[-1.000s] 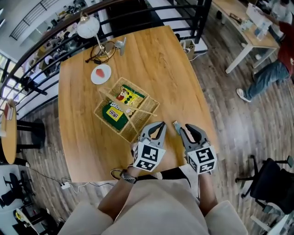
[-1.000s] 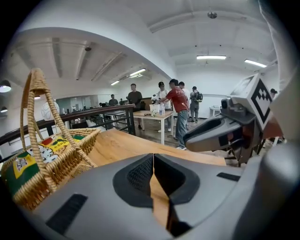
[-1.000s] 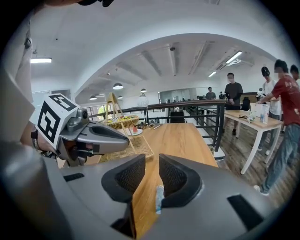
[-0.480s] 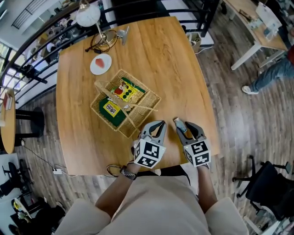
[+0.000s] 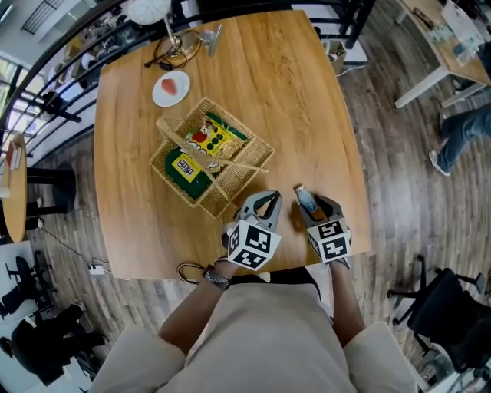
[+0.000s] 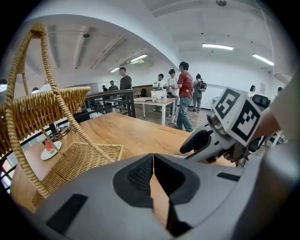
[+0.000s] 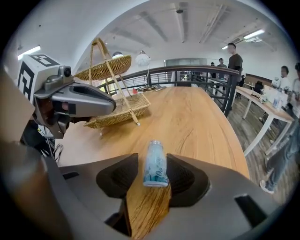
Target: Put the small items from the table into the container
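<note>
A small clear bottle (image 7: pixel 155 164) with a blue label lies on the wooden table (image 5: pixel 261 84) near its front edge. My right gripper (image 7: pixel 152 172) is low over it, jaws opening, with the bottle (image 5: pixel 306 199) between the pads and a gap on its left side. The head view shows the right gripper (image 5: pixel 314 206) around the bottle. My left gripper (image 5: pixel 265 201) hovers beside it, shut and empty (image 6: pixel 153 164). The wicker basket (image 5: pixel 242 186) with a handle stands just left of the grippers, holding a yellow-green snack packet (image 5: pixel 212 142) and a green packet (image 5: pixel 186 180).
A white plate (image 5: pixel 170 87) with a red item, a desk lamp (image 5: pixel 149 9) and glasses (image 5: pixel 173 50) sit at the table's far left corner. The table's front edge runs just under the grippers. A railing, other desks and people stand beyond.
Both grippers have sunk towards the table. The right jaws have spread wider and now reach around the bottle, which earlier lay at their tips.
</note>
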`<control>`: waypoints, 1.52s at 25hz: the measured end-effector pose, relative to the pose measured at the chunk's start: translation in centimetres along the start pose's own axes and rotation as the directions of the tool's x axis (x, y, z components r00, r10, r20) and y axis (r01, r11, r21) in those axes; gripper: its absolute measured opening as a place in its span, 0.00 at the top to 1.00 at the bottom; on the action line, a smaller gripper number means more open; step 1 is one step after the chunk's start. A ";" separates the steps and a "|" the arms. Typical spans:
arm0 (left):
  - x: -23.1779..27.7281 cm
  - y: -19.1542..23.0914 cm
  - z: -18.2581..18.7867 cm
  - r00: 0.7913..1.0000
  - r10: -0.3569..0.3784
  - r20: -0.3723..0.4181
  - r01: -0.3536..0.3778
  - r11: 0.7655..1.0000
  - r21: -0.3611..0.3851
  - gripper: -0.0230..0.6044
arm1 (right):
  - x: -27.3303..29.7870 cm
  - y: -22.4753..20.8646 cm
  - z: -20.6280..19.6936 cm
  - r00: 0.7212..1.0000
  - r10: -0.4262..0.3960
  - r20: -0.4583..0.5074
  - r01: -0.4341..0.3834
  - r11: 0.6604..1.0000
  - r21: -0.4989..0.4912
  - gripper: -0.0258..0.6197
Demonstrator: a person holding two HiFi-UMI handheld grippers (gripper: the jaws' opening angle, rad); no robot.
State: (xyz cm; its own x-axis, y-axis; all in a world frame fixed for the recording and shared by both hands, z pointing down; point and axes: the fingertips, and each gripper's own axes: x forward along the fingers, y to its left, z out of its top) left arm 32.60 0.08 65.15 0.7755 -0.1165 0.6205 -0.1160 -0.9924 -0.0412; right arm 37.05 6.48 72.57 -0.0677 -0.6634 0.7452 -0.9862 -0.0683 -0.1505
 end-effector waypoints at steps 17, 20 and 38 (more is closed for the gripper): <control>-1.0 0.1 -1.0 1.000 0.021 -0.014 -0.021 0.999 -0.025 0.95 | 2.2 0.0 -2.8 0.995 -0.045 -0.092 0.041 0.998 -0.040 0.67; -1.1 0.1 -1.2 1.000 0.023 -0.019 -0.023 0.999 -0.025 0.95 | 2.1 -0.1 -2.7 0.997 -0.061 -0.053 0.059 0.998 -0.039 0.68; -3.3 0.8 -0.9 0.998 0.058 0.008 -0.057 0.998 -0.026 0.95 | 0.6 0.1 -0.2 0.997 -0.033 0.069 0.025 0.993 0.118 0.67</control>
State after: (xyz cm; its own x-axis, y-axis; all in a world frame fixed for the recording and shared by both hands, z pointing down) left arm 29.35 -0.27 63.78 0.7723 -0.1738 0.6110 -0.1766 -0.9827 -0.0564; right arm 36.83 6.18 73.13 -0.0248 -0.7104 0.7033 -0.9630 -0.1719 -0.2076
